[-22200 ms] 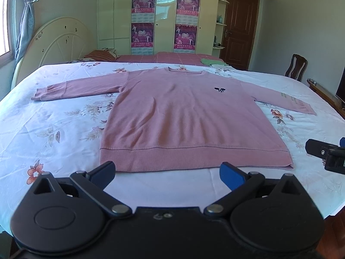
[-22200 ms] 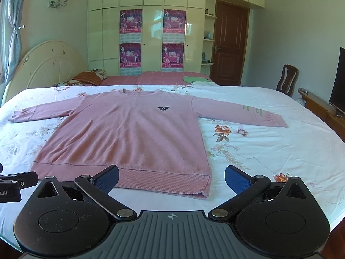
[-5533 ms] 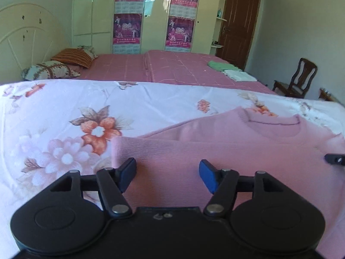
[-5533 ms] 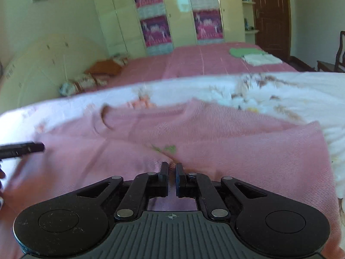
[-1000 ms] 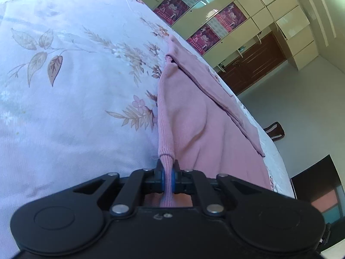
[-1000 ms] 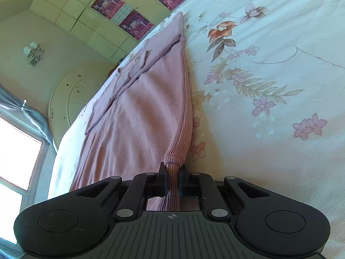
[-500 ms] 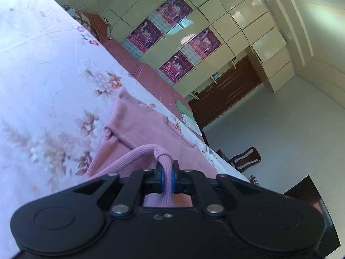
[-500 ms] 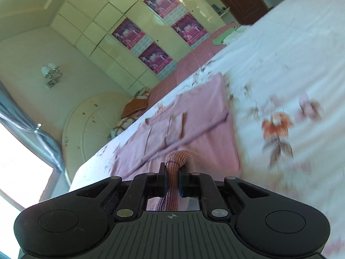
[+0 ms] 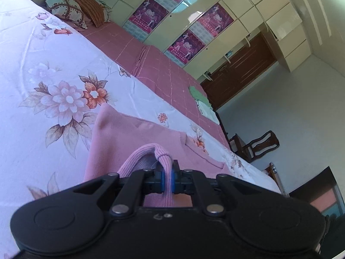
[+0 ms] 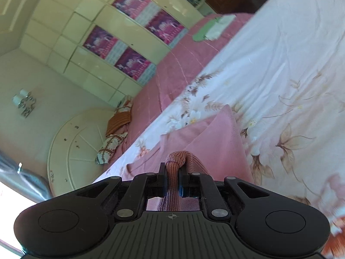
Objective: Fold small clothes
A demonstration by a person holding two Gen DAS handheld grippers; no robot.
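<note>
The pink sweater (image 9: 129,138) lies on the floral bedsheet (image 9: 43,82) with its sleeves folded in. My left gripper (image 9: 167,178) is shut on the ribbed bottom hem, which loops up over the blue pads. In the right wrist view the same sweater (image 10: 211,144) stretches ahead, and my right gripper (image 10: 172,180) is shut on the other hem corner, bunched between its pads. Both corners are lifted above the garment's upper half, near the collar end. The sweater's lower part is hidden under the grippers.
A pink bedspread (image 9: 155,69) lies beyond the floral sheet, with pillows (image 9: 71,10) at the headboard and folded green and white cloths (image 9: 202,101). A wardrobe with posters (image 9: 189,23) lines the far wall. A wooden chair (image 9: 256,144) stands beside the bed.
Both grippers carried the hem corners forward and slightly up over the sweater toward the collar end. The visible length of sweater ahead has shrunk. Both grips stayed shut.
</note>
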